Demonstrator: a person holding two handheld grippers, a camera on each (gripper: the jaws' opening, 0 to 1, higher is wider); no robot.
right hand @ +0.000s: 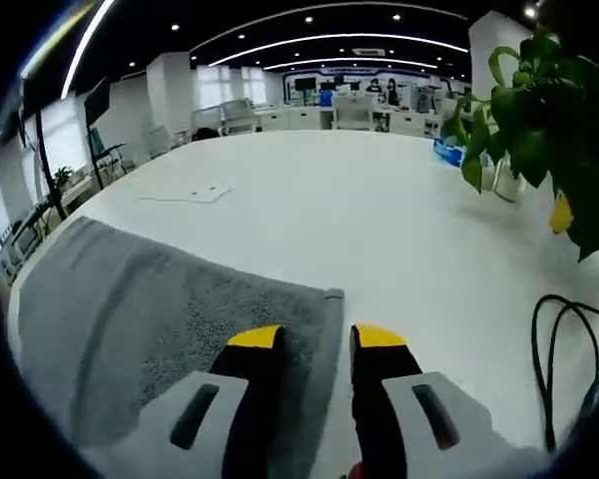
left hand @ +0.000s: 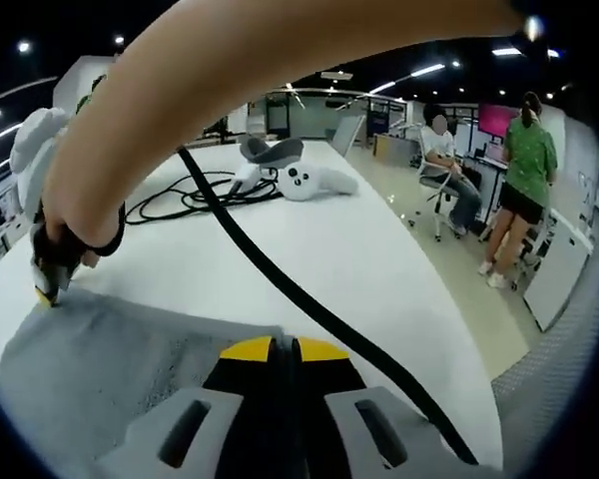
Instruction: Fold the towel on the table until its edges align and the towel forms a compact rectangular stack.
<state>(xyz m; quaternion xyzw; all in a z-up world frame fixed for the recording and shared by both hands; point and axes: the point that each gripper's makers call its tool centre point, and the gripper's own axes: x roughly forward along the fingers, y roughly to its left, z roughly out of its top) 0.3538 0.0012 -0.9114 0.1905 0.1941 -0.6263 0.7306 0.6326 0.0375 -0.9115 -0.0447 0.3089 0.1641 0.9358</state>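
In the left gripper view, a long white table (left hand: pixel 379 249) runs away towards an open office under ceiling strip lights. Out at one o'clock a seated person (left hand: pixel 447 165) and a standing person in a green top (left hand: pixel 524 185) are well apart from the table, among desks. On the table at twelve o'clock lie white controllers (left hand: pixel 314 182) beside a coil of black cable (left hand: pixel 195 195), and a thick black cord (left hand: pixel 309 309) crosses the surface towards five o'clock. A bare arm (left hand: pixel 240 80) sweeps across the top. The grey towel (left hand: pixel 110 359) lies flat at seven o'clock, fuzzy, with a crisp far edge. The left gripper (left hand: pixel 283 349) has its yellow-tipped jaws pressed together at the towel's edge; whether cloth is caught between them I cannot tell. At nine o'clock the right gripper (left hand: pixel 50 289) touches the towel's far corner.

In the right gripper view, the same table (right hand: pixel 379 200) spreads wide. A leafy green plant (right hand: pixel 549 120) stands at two o'clock, a sheet of paper (right hand: pixel 190 194) lies at eleven, and a black cable loop (right hand: pixel 564 349) at four. The towel (right hand: pixel 160 319) spreads from nine to six o'clock. The right gripper (right hand: pixel 317 344) has its jaws parted, straddling the towel's near edge.
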